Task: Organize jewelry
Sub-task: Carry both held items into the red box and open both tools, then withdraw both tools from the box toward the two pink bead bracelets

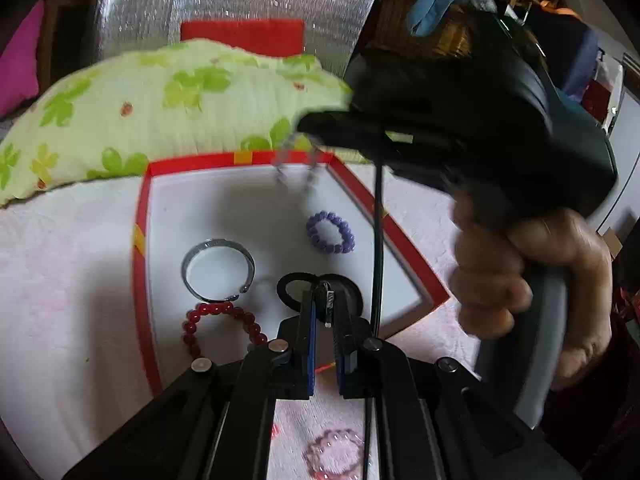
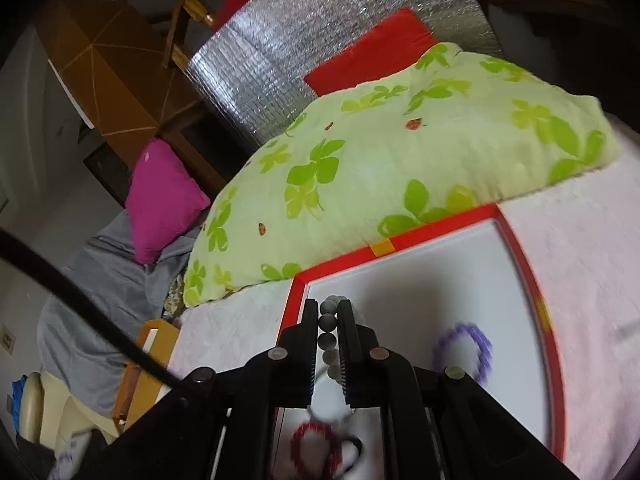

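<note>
Red-rimmed white tray (image 1: 140,240) parked flat on the fluffy pale bedspread (image 1: 60,300), clearly serving as the collecting spot. Already lying inside, spread well apart to avoid tangling: silver bangle (image 1: 186,266), purple bead bracelet (image 1: 331,232), red bead bracelet (image 1: 224,311), plus a black loop (image 1: 282,292) right under the left gripper (image 1: 328,304).

Left gripper pinched nearly shut on a small dark, silvery piece (image 1: 329,298). Too small to name, honestly. Held low over the near end of the tray, probably for setting down.

Right gripper (image 2: 329,308) clamped narrow on a grey bead bracelet (image 2: 330,334), gripped along the strand with the rest dangling free above the tray's far end, over bare white space. Looks like picking a free spot.

Pink bead bracelet (image 1: 336,456) lying outside on the bedspread, so not finished yet by the look of it. Green leafy pillow (image 1: 160,100) just behind the tray.
</note>
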